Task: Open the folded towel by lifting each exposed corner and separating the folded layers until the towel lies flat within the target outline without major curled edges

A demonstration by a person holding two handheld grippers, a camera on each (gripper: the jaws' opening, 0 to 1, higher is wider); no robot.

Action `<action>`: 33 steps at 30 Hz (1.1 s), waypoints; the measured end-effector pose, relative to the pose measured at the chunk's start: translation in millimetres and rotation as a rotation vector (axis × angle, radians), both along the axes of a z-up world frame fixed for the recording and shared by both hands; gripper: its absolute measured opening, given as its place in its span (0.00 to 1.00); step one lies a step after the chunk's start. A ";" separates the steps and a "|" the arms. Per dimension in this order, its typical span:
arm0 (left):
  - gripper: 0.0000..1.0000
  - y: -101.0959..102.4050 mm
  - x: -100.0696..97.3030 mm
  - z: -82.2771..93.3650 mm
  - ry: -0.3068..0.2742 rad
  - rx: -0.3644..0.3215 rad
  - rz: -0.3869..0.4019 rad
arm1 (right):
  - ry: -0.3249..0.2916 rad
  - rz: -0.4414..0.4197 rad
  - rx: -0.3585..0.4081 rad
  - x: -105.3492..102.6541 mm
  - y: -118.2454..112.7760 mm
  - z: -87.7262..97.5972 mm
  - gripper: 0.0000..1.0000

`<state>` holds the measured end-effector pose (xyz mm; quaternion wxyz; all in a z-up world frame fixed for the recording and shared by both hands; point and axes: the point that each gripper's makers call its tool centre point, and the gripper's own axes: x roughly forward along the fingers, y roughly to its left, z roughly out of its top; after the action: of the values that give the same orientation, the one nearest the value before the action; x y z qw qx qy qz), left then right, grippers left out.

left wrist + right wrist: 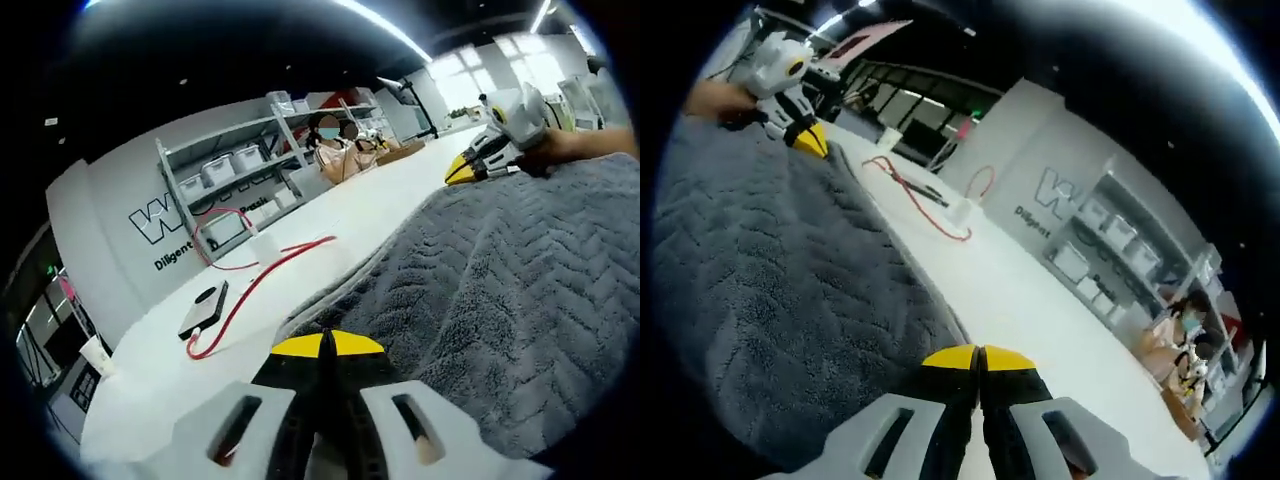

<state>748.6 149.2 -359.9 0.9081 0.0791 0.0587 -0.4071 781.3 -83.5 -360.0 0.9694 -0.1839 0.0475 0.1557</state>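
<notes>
While your left gripper (327,345) and right gripper (979,358) pinch opposite edges of the grey towel (500,290) on the white table (330,235) | spreading step | next, judge flatness, lower evenly.

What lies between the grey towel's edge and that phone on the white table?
In the left gripper view, bare table and a loop of red cable separate the towel from the phone.

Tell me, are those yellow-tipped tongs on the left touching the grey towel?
Touching. In the right gripper view, the left tongs press their yellow tips onto the far edge of the grey towel, with no gap showing.
</notes>
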 end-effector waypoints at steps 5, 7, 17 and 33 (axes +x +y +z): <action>0.01 -7.6 -6.9 11.5 -0.154 0.047 -0.068 | -0.019 0.032 0.045 0.8 5.2 6.2 0.00; 0.01 -8.3 -5.3 8.9 -0.158 0.066 -0.053 | -0.029 0.056 0.045 -0.1 10.8 7.8 0.00; 0.01 -6.3 10.3 10.3 -0.234 0.174 -0.025 | -0.046 0.029 -0.099 2.9 1.0 2.6 0.00; 0.01 26.9 52.5 -16.0 -0.151 0.250 0.035 | 0.025 -0.056 -0.334 4.3 -6.7 -18.7 0.00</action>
<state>801.1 176.1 -375.9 0.8999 0.2210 0.0418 -0.3737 785.6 -90.1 -378.7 0.9286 -0.3390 0.0899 0.1210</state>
